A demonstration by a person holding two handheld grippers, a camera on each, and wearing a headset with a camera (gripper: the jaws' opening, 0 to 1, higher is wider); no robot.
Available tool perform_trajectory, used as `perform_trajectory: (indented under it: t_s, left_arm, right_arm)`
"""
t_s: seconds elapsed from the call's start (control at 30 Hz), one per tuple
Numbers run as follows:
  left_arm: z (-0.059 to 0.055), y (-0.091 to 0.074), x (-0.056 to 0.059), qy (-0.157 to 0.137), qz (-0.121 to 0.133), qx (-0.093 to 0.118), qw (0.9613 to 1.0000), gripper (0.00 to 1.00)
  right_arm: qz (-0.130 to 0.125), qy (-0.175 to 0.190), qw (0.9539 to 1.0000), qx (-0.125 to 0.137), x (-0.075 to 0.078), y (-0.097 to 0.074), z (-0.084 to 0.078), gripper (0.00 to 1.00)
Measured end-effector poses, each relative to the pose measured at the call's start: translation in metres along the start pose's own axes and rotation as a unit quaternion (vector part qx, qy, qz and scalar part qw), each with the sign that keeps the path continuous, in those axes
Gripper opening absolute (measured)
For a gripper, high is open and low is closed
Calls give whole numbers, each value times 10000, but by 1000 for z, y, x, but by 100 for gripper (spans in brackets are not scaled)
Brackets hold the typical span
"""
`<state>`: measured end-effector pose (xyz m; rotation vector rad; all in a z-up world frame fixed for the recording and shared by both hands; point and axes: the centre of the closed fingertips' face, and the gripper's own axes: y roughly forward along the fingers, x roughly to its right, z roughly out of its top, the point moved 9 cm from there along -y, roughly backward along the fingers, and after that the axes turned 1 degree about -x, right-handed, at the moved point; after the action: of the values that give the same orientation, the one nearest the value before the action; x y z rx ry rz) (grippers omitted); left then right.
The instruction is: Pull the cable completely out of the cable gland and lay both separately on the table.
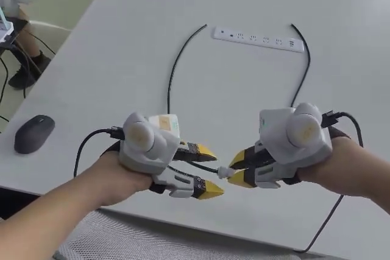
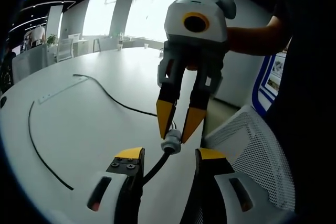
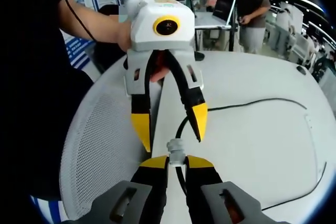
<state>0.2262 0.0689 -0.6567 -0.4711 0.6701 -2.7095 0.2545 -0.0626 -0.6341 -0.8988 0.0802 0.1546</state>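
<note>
Here, above the near edge of the table (image 1: 122,59), the right tongs (image 1: 234,170) are narrow and hold the small grey cable gland (image 3: 176,151) between their yellow tips. The left tongs (image 1: 213,170) face them tip to tip and stand wide. The black cable (image 1: 173,71) passes loose between their open jaws and is still inside the gland. The cable then runs across the table toward the far edge and ends near the white power strip (image 1: 258,38). A dark mouse (image 1: 34,133) lies by the left edge.
</note>
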Motion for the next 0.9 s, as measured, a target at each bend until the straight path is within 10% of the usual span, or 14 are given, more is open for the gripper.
perform_trajectory:
  t_s: [0.9]
  left_arm:
    - [3, 7, 0, -107, -157, 136, 9997, 16]
  right_arm:
    - [-121, -632, 9979, 41, -1, -2, -7, 7]
